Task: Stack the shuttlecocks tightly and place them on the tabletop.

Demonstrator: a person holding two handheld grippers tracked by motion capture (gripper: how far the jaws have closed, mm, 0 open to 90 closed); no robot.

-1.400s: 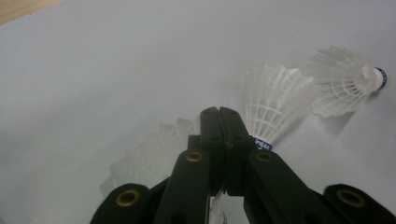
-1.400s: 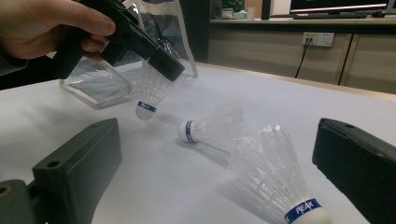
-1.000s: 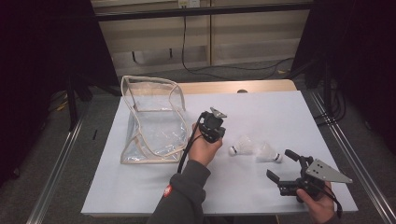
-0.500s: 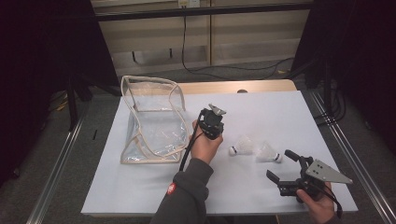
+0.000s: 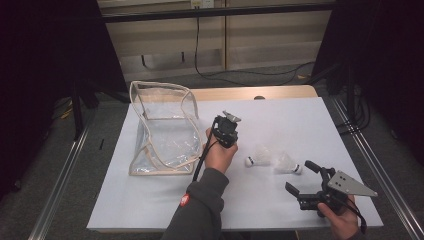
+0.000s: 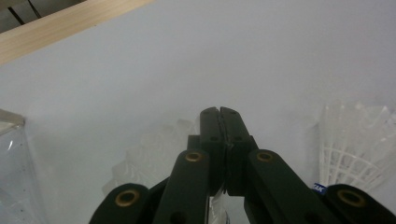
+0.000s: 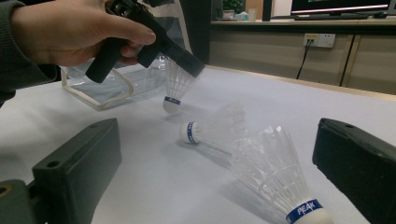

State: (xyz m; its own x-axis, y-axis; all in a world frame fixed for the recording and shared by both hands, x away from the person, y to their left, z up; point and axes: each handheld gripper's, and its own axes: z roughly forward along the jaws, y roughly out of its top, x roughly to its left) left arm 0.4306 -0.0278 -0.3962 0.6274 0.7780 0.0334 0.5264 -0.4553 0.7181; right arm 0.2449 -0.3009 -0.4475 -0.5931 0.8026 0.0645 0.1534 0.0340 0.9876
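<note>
My left gripper (image 5: 225,136) hangs over the middle of the white table (image 5: 150,205) and points down. It is shut on the feathers of a white shuttlecock (image 7: 173,87), which dangles cork-down from its jaws just above the table. The closed jaws (image 6: 219,140) pinch a sliver of white. Two more shuttlecocks (image 5: 257,156) (image 5: 287,164) lie on their sides to its right, also seen as the nearer shuttlecock (image 7: 275,184) and the farther shuttlecock (image 7: 211,126). My right gripper (image 5: 300,177) is open near the front right edge, its jaws facing the lying shuttlecocks with nothing between them.
A clear plastic pouch with beige trim (image 5: 161,131) stands open on the left part of the table, just left of the left hand. A wooden strip (image 5: 270,92) runs along the table's far edge. Metal rails flank both sides.
The left hand and its gripper have edged slightly farther up the picture with the shuttlecock still pinched. The right gripper and the lying shuttlecocks have not moved.
</note>
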